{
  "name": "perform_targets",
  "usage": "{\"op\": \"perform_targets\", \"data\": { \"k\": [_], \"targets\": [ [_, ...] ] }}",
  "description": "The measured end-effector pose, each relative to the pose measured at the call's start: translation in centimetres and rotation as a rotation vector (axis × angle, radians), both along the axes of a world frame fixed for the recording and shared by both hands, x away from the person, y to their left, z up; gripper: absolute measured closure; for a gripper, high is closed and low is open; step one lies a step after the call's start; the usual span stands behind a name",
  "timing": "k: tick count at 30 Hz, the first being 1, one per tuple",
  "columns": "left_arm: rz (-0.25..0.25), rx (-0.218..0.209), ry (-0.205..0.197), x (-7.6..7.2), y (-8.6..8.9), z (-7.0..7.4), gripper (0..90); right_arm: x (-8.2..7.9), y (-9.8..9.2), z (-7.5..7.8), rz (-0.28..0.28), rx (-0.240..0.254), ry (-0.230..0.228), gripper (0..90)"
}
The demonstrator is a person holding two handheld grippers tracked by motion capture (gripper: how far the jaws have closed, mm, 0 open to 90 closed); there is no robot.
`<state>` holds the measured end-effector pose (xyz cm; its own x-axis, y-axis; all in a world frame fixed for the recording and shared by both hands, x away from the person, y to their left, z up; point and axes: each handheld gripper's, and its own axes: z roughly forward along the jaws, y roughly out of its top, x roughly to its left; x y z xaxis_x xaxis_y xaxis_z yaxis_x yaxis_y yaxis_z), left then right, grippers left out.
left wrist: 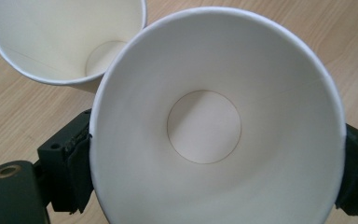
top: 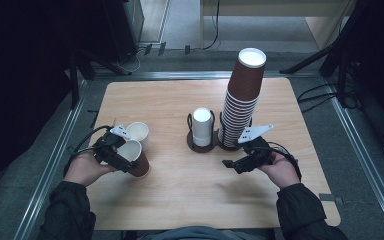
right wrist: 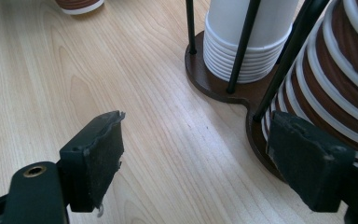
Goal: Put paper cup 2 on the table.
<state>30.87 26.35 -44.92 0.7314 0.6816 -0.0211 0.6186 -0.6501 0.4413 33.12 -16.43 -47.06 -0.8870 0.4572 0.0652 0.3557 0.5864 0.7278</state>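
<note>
My left gripper [top: 122, 157] is at the table's left, shut on a brown paper cup [top: 136, 159] with a white inside. In the left gripper view the cup [left wrist: 214, 121] fills the space between the jaws, and a black pad [left wrist: 77, 163] lies against each side of it. A second cup [top: 138, 131] of the same kind stands upright just behind it; its open mouth [left wrist: 51, 42] almost touches the held cup. My right gripper [top: 236, 164] hovers low near the cup holder [top: 200, 146], open with nothing between its fingers [right wrist: 200, 154].
The dark wooden holder base [right wrist: 214, 84] carries a short stack of white cups [top: 202, 126] and a tall, leaning stack of brown cups [top: 241, 95] between thin black rods. The right jaw sits close to the brown stack [right wrist: 345, 70]. Bare wood lies in front of the holder.
</note>
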Motion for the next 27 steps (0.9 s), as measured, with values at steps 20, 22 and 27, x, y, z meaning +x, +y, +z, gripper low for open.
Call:
{"op": "perform_targets", "data": {
  "k": [20,22,27],
  "targets": [
    [0.028,-0.014,0.016,0.32,-0.12,-0.61,0.0,0.0,0.0,-0.01,0.0,-0.002,-0.002,19.1],
    [0.025,-0.026,0.015,0.26,-0.14,-0.47,0.0,0.0,0.0,-0.04,0.002,-0.005,-0.002,19.1],
    [0.015,-0.055,0.011,0.05,-0.2,-0.11,0.0,0.0,-0.01,-0.03,0.004,-0.006,-0.003,19.1]
  ]
}}
